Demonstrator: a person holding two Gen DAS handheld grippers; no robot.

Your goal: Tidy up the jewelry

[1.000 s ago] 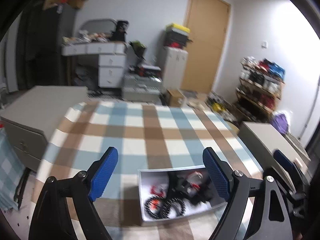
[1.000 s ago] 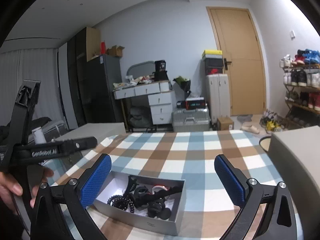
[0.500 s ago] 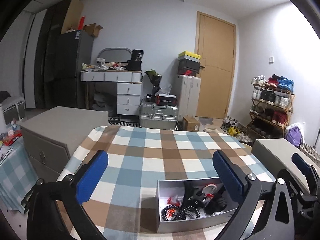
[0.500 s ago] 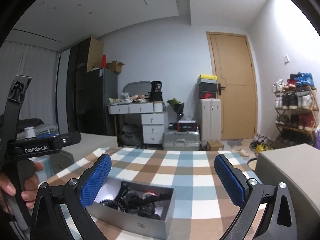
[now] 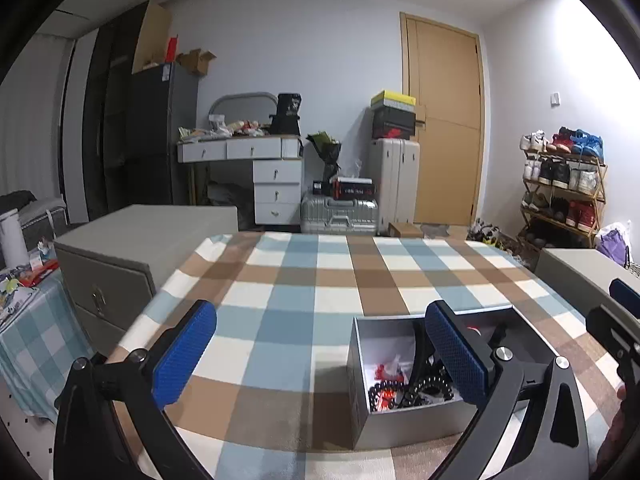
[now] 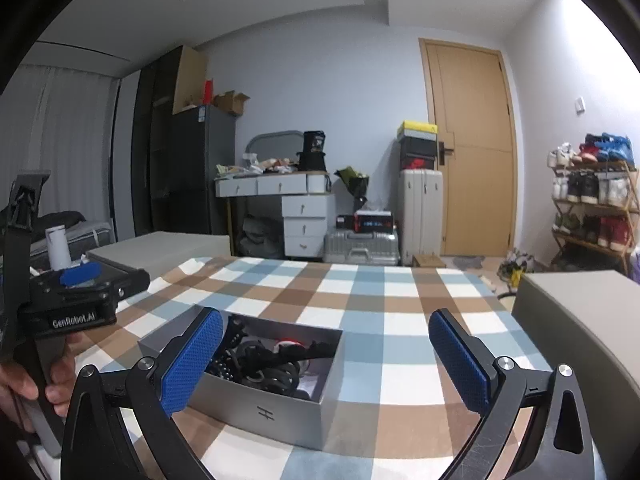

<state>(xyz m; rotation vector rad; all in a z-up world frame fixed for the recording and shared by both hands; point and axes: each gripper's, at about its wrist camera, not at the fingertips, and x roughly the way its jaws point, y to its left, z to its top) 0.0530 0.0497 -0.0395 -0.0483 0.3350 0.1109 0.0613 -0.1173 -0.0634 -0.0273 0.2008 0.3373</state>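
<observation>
A shallow grey box (image 6: 276,408), lidless, holds a tangle of dark beaded bracelets (image 5: 416,390), black hair ties and small red pieces against a white lining. It sits near the front edge of the tabletop (image 5: 304,280), which is covered in a blue, brown and white checked cloth. Both the left tongs (image 5: 320,356) and the right tongs (image 6: 326,360) are released, spread wide with nothing between their blue pads. Behind are a wooden door (image 6: 472,148), a white drawer desk (image 6: 296,208), suitcases and a shoe rack (image 5: 564,192).
</observation>
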